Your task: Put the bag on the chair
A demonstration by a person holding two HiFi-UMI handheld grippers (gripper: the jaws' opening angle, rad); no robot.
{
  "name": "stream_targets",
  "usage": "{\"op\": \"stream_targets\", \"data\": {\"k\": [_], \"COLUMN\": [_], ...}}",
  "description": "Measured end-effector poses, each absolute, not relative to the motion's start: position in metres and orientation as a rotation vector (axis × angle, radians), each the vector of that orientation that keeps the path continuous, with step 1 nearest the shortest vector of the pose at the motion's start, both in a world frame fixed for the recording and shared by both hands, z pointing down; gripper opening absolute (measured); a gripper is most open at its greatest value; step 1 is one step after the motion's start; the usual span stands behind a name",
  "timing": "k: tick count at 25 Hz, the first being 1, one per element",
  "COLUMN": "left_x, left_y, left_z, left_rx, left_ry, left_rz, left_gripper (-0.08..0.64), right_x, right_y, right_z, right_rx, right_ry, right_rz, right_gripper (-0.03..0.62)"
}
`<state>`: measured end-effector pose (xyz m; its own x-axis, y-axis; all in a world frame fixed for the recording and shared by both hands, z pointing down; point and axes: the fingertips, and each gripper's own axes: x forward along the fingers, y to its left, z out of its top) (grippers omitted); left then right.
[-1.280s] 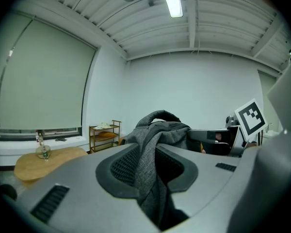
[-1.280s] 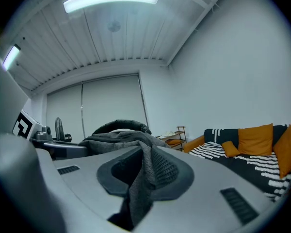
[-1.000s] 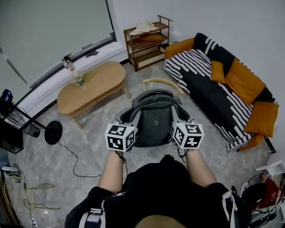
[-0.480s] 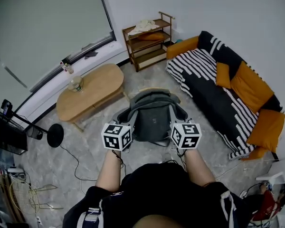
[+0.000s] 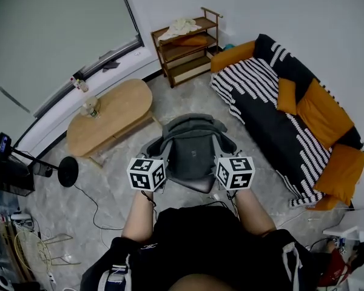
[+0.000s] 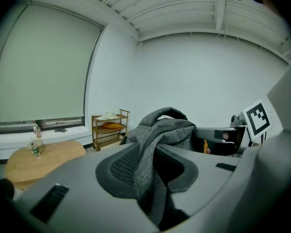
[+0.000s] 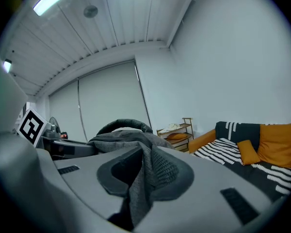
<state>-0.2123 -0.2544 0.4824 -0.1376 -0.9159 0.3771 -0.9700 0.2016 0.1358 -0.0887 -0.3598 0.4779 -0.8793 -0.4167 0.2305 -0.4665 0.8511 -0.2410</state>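
I hold a grey backpack [image 5: 194, 150] up in front of me by its two sides. My left gripper [image 5: 159, 157] is shut on a fold of the bag's fabric [image 6: 157, 135] at its left edge, the cloth pinched between the pads [image 6: 123, 164]. On the other side my right gripper [image 5: 222, 156] is shut on the fabric [image 7: 121, 140] of the right edge. The bag's carry handle [image 7: 123, 124] arches at the top. No chair shows in any view; the bag covers the floor right ahead of me.
A wooden oval coffee table [image 5: 118, 111] with a bottle [image 5: 90, 107] stands front left. A wooden shelf [image 5: 185, 41] is against the far wall. A black-and-white sofa [image 5: 273, 111] with orange cushions runs along the right. A round stand base [image 5: 67, 171] and cables lie on the floor at left.
The curved wooden chair back seen just beyond the bag one second ago is now hidden behind it. Both grippers keep their hold on the bag.
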Motion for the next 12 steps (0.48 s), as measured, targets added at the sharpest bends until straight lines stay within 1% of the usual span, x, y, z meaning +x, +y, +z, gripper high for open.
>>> {"op": "stream_targets", "data": {"k": [6, 12], "left_x": [-0.247, -0.300], "left_y": [-0.274, -0.293], "left_z": [0.501, 0.530], "left_rx": [1.763, 1.834], "left_ry": [-2.063, -1.925], "left_rz": [0.236, 0.282], "left_gripper": [0.104, 0.104], "right_x": [-0.118, -0.161], "right_y": [-0.372, -0.378], "right_z": [0.497, 0.530], "right_rx": [0.690, 0.834], "right_ry": [-2.800, -2.689], "right_rz": [0.458, 0.533], "right_gripper": [0.075, 0.075]}}
